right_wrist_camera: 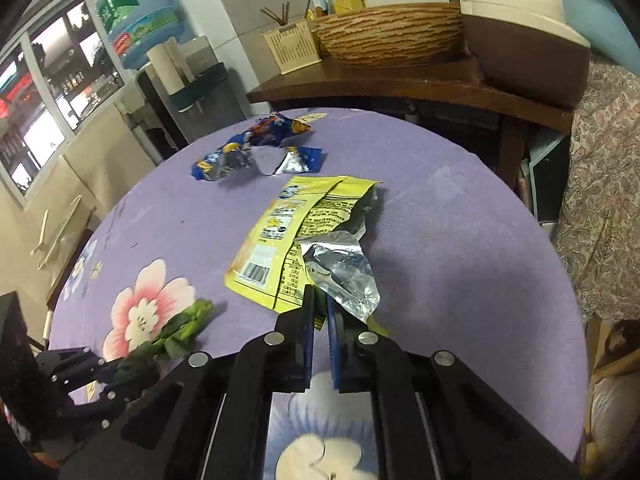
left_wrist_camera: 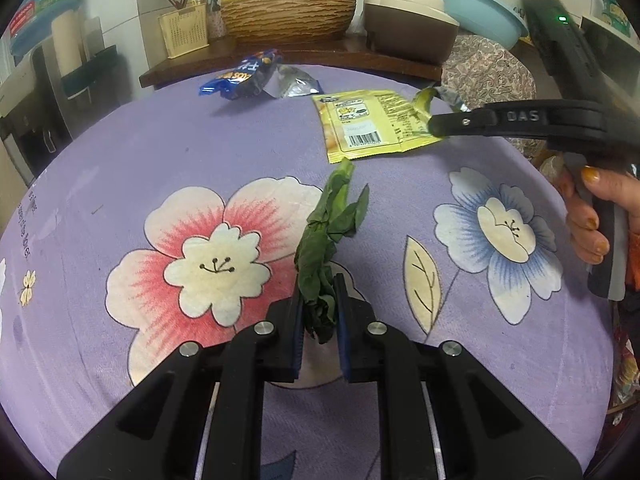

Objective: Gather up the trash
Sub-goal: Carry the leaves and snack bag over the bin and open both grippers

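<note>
The left gripper (left_wrist_camera: 318, 312) is clamped on the near end of a wilted green leaf (left_wrist_camera: 330, 232); the leaf runs straight ahead from between its blue-padded fingers (left_wrist_camera: 297, 320) and lies on the purple flowered tablecloth (left_wrist_camera: 160, 152). The right gripper (right_wrist_camera: 318, 312) is closed on the near torn edge of a yellow snack wrapper (right_wrist_camera: 280, 236), and the silver inner foil of that wrapper curls up just right of its fingertips. In the left wrist view the same wrapper (left_wrist_camera: 372, 124) sits just beyond the far tip of the leaf, with the right gripper (left_wrist_camera: 440, 126) reaching in from the right side and a hand (left_wrist_camera: 588, 216) on its grip. In the right wrist view the leaf (right_wrist_camera: 180, 328) lies to the lower left, held by the left gripper (right_wrist_camera: 120, 372). Farther ahead of both grippers, a torn blue snack wrapper (right_wrist_camera: 256, 152) lies apart from the yellow one, near the far table edge. Behind the table stands a wooden counter (right_wrist_camera: 400, 84) carrying a ridged brown basin (right_wrist_camera: 388, 36).
</note>
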Motion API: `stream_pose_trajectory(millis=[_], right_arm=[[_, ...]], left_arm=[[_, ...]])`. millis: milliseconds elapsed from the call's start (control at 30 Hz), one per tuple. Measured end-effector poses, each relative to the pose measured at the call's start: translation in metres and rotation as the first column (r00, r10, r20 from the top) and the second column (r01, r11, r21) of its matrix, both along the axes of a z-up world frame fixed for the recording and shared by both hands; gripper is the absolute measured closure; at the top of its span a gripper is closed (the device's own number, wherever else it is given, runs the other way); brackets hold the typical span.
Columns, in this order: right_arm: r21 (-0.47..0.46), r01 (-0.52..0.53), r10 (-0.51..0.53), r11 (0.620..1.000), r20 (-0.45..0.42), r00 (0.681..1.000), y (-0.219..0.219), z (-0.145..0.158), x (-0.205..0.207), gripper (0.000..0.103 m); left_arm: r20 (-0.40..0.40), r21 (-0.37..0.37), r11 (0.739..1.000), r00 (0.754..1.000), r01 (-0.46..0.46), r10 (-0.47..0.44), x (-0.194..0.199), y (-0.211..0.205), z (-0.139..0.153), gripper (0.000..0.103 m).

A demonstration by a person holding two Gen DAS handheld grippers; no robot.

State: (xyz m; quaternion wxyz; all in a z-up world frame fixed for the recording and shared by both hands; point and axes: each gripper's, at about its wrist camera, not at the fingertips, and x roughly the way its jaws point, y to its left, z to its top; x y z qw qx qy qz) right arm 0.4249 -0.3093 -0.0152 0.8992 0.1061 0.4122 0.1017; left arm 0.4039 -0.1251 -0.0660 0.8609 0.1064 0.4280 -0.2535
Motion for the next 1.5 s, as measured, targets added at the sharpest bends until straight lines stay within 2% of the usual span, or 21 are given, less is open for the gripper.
stream_pose_trajectory(millis=[200, 367, 567, 700, 867, 967, 1100, 1267, 1367, 1400, 1467, 1500], right_arm=[[0.04, -0.045, 0.042, 0.998, 0.062, 0.997, -0.006, 0.023, -0.055, 0.097], [0.044, -0.043, 0.037, 0.998, 0.133, 0.99, -0.031, 0.041, -0.114, 0.098], [-0.002, 0.057, -0.055, 0.998, 0.201, 0.978, -0.087, 0.057, -0.192, 0.098], [-0.098, 0.163, -0.14, 0.982, 0.203, 0.969, -0.124, 0.049, -0.238, 0.098], [-0.154, 0.277, -0.259, 0.949, 0.126, 0.958, -0.155, 0.013, -0.275, 0.098], [-0.215, 0.29, -0.281, 0.933, 0.07, 0.957, -0.164, -0.015, -0.29, 0.098], [-0.252, 0.313, -0.334, 0.916, -0.045, 0.942, -0.174, -0.072, -0.296, 0.098], [-0.224, 0.323, -0.362, 0.919, -0.16, 0.918, -0.185, -0.135, -0.293, 0.098], [-0.199, 0.343, -0.379, 0.918, -0.189, 0.906, -0.188, -0.156, -0.29, 0.097], [-0.188, 0.348, -0.383, 0.918, -0.199, 0.902, -0.189, -0.16, -0.291, 0.093], [-0.164, 0.377, -0.407, 0.912, -0.222, 0.886, -0.193, -0.168, -0.294, 0.07], [-0.155, 0.4, -0.426, 0.903, -0.211, 0.88, -0.194, -0.168, -0.299, 0.052]], left_arm=[[-0.003, -0.027, 0.999, 1.0, 0.022, -0.022, -0.02, -0.003, 0.004, 0.09], [0.008, -0.041, 0.997, 0.998, 0.063, -0.063, -0.046, -0.012, 0.009, 0.09], [0.018, -0.076, 0.99, 0.993, 0.12, -0.119, -0.073, -0.032, 0.019, 0.09], [0.024, -0.096, 0.982, 0.987, 0.162, -0.16, -0.088, -0.051, 0.026, 0.09], [0.023, -0.115, 0.971, 0.978, 0.209, -0.208, -0.1, -0.075, 0.031, 0.09], [0.007, -0.134, 0.963, 0.972, 0.233, -0.235, -0.107, -0.09, 0.032, 0.09], [0.012, -0.129, 0.957, 0.965, 0.261, -0.262, -0.118, -0.107, 0.034, 0.09], [0.015, -0.147, 0.943, 0.954, 0.298, -0.299, -0.13, -0.126, 0.042, 0.09], [0.013, -0.161, 0.932, 0.945, 0.324, -0.326, -0.137, -0.141, 0.046, 0.09], [0.019, -0.158, 0.928, 0.941, 0.337, -0.339, -0.14, -0.148, 0.048, 0.09], [0.028, -0.16, 0.919, 0.932, 0.361, -0.361, -0.146, -0.162, 0.052, 0.09], [0.035, -0.166, 0.911, 0.926, 0.377, -0.377, -0.15, -0.172, 0.055, 0.09]])
